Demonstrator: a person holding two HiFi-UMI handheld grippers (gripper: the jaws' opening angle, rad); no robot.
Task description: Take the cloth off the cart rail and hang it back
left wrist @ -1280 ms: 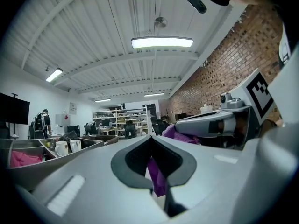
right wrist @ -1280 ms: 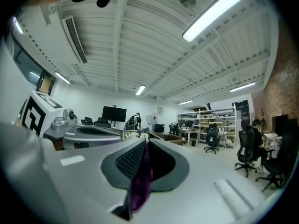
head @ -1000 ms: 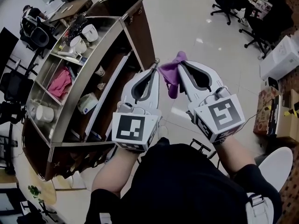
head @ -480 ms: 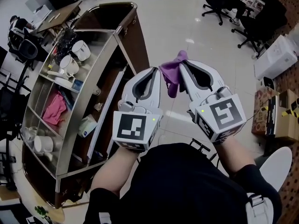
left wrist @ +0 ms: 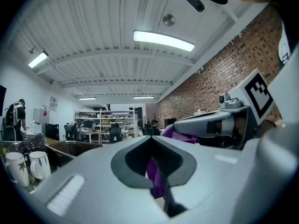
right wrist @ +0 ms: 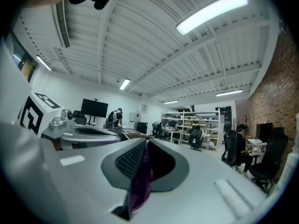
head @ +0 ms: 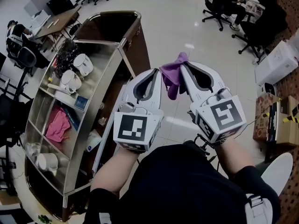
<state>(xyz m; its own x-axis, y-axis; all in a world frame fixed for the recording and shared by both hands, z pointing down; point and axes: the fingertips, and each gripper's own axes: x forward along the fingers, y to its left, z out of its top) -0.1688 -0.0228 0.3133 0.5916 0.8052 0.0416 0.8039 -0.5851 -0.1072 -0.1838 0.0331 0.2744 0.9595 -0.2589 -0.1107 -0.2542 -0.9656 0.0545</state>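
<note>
A purple cloth [head: 172, 77] hangs in the air between my two grippers, to the right of the steel cart [head: 93, 101]. The left gripper [head: 157, 72] is shut on one part of the cloth and the right gripper [head: 181, 64] on another. In the left gripper view the cloth [left wrist: 157, 175] is pinched between the jaws, with the right gripper [left wrist: 210, 124] close alongside. The right gripper view shows the cloth [right wrist: 140, 181] clamped in its jaws too. The cart's rail [head: 127, 56] runs along its near side, just left of the grippers.
The cart's shelves hold white mugs [head: 77, 71], a pink cloth [head: 58, 125] and small items. Office chairs [head: 224, 6] stand at the back right. A white box [head: 279, 59] and cardboard boxes [head: 275, 120] sit at the right. Desks with a seated person [head: 18, 36] are at the far left.
Both grippers still hold the cloth together. The cart has slid lower and nearer in the head view, showing more of its far end, as the hands travelled level along it.
</note>
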